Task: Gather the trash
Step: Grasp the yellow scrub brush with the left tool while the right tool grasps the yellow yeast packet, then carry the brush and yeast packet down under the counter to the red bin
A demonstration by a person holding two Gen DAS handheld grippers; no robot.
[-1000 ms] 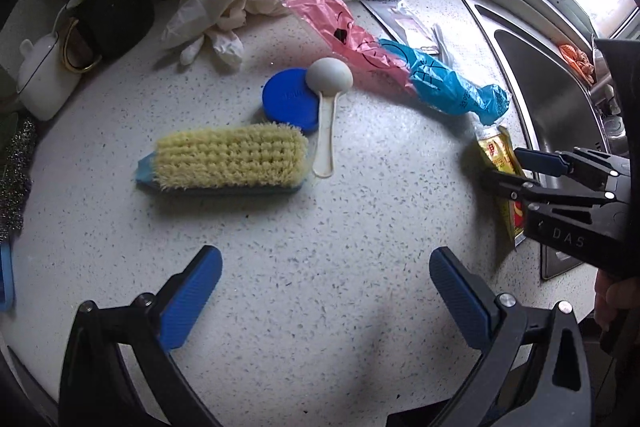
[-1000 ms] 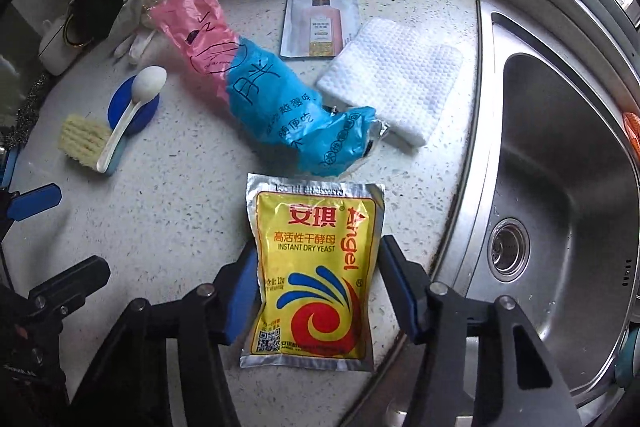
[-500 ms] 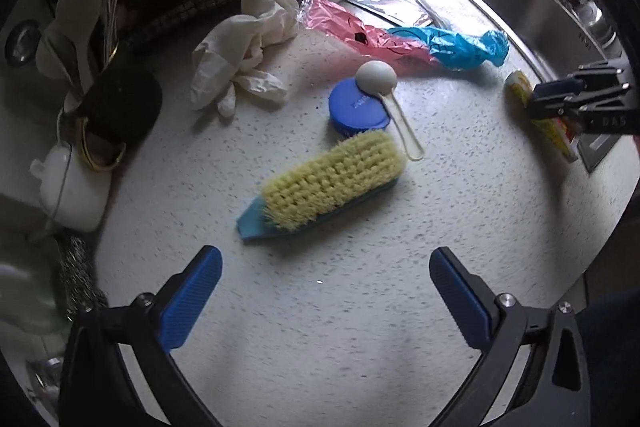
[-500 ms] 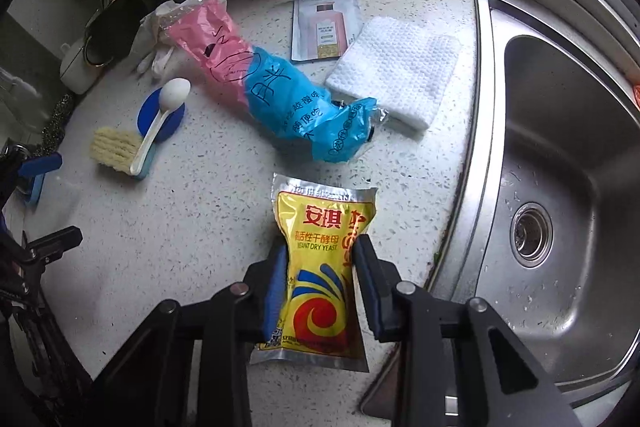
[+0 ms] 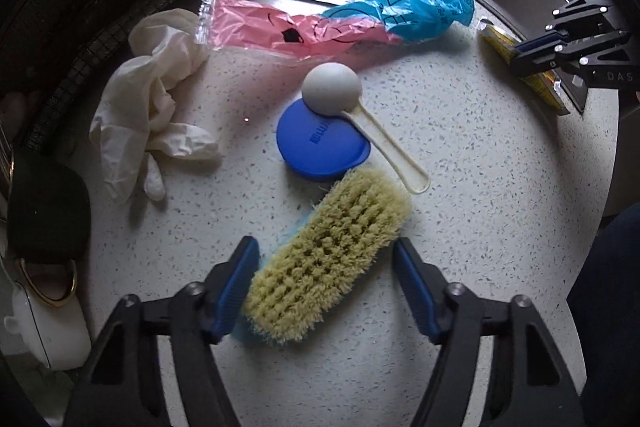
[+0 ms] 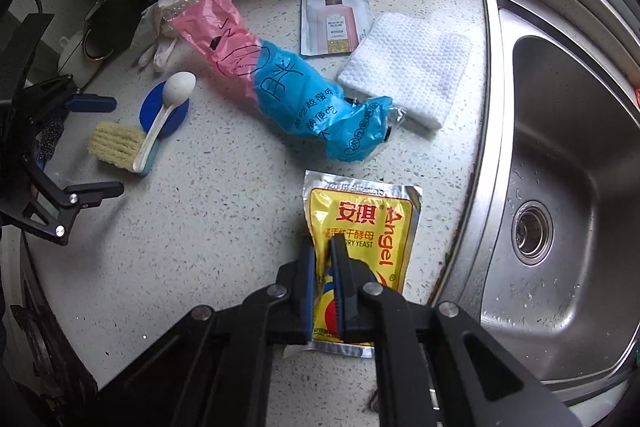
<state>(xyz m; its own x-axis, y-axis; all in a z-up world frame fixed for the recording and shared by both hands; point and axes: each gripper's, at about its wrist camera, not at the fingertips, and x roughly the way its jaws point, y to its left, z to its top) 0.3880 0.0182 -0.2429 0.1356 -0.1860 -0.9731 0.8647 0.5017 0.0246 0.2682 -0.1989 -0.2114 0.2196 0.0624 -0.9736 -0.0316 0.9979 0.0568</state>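
Right gripper (image 6: 323, 259): pinched narrow on a fold of the yellow yeast sachet (image 6: 362, 227), jaws just closed, packet puckered between the blue pads; gripped mid-body, probably so the flat foil lifts off the speckled counter (image 6: 200, 227) beside the sink (image 6: 560, 187). Left gripper (image 5: 326, 283): half open and just closing, straddling the scrub brush (image 5: 332, 259) at 6 o'clock, left pad near the bristles, contact unclear. Still lying loose: pink-and-blue plastic bag (image 6: 280, 87) at 12 o'clock from the sachet, shampoo sample packet (image 6: 334, 15) beyond, crumpled glove (image 5: 148, 95) at 10 o'clock of the left view.
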